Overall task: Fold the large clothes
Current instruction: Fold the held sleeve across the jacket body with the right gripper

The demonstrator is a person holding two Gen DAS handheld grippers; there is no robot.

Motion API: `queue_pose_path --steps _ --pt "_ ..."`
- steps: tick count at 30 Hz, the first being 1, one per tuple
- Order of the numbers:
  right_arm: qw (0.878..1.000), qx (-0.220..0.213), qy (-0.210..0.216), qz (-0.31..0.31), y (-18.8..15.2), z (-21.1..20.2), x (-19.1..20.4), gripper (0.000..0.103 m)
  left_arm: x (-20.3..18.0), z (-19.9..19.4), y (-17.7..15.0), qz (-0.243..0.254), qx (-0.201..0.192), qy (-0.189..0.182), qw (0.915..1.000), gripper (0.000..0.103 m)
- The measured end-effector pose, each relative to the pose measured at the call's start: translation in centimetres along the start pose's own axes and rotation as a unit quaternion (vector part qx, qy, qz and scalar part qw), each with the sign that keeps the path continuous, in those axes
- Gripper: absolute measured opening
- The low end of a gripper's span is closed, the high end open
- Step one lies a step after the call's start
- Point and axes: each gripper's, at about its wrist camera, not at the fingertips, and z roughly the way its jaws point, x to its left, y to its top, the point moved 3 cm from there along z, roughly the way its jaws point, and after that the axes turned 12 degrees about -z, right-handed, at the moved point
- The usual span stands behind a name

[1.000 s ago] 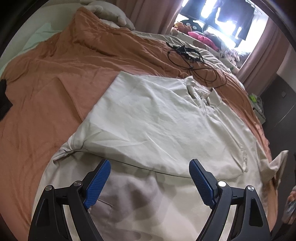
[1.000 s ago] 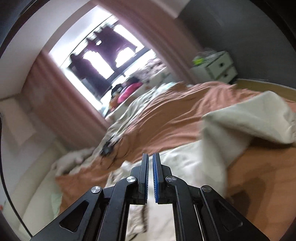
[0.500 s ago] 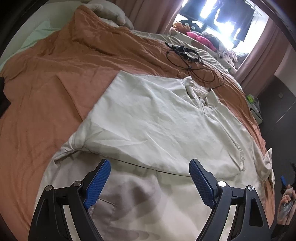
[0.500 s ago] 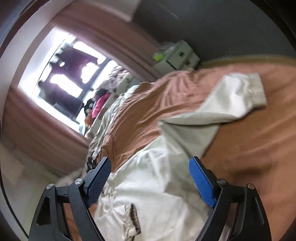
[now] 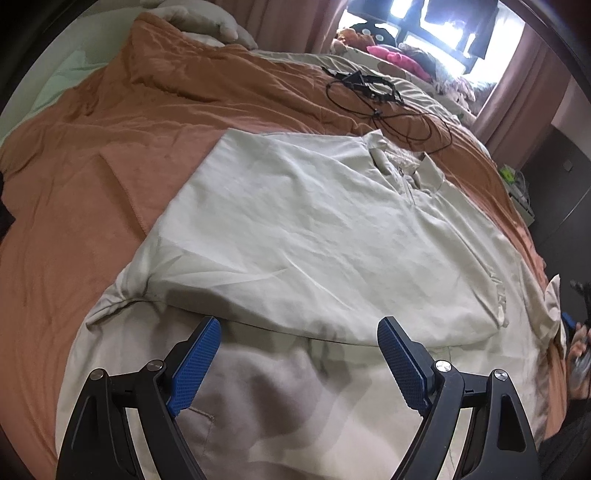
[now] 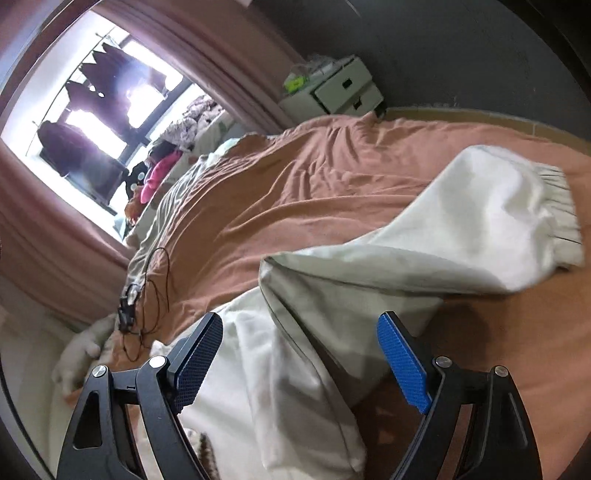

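A large cream collared garment (image 5: 314,236) lies spread on the orange bedspread (image 5: 110,155), its left side folded over the body. Its collar (image 5: 410,166) points to the far side. My left gripper (image 5: 299,354) is open and empty, hovering over the lower part of the garment. In the right wrist view the garment's sleeve (image 6: 461,229) with a ribbed cuff (image 6: 561,214) lies stretched out on the bedspread (image 6: 332,177). My right gripper (image 6: 299,354) is open and empty, just above the base of that sleeve.
A black cable with a small device (image 5: 373,92) lies on the bed beyond the collar. Pillows (image 5: 199,18) sit at the head. A white drawer unit (image 6: 343,88) stands by the dark wall. Curtains and a bright window (image 6: 92,110) are behind.
My right gripper was shut a second ago, then opened and swung toward the sleeve, which now lies flat on the bed. My left gripper stayed open and barely moved.
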Motion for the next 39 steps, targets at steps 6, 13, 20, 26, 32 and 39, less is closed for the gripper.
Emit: queue_pose_path --steps 6,13,20,26,32,39 --pt "0.995 -0.006 0.048 0.084 0.8 2.2 -2.3 0.086 -0.4 0.7 0.1 0.003 -0.001 0.005 1.0000 0.088" --pt "0.986 -0.011 0.070 0.151 -0.2 4.8 -4.5 0.086 -0.4 1.5 -0.1 0.007 0.007 0.013 0.9999 0.088" --pt "0.975 -0.069 0.020 0.211 -0.5 3.8 -7.8 0.086 -0.3 2.0 -0.1 0.008 0.011 0.018 0.9997 0.088" --pt "0.969 -0.077 -0.027 0.233 -0.3 2.8 -10.2 0.009 -0.5 2.2 -0.1 0.005 0.014 0.017 0.9998 0.088" --pt "0.989 -0.118 -0.018 0.089 3.2 -2.0 -4.7 0.005 0.0 1.7 0.2 -0.010 0.007 0.016 0.9998 0.088" --pt "0.989 -0.132 0.055 -0.036 6.0 -8.2 5.2 0.005 0.9 0.9 1.1 -0.043 0.002 0.006 0.9991 0.088"
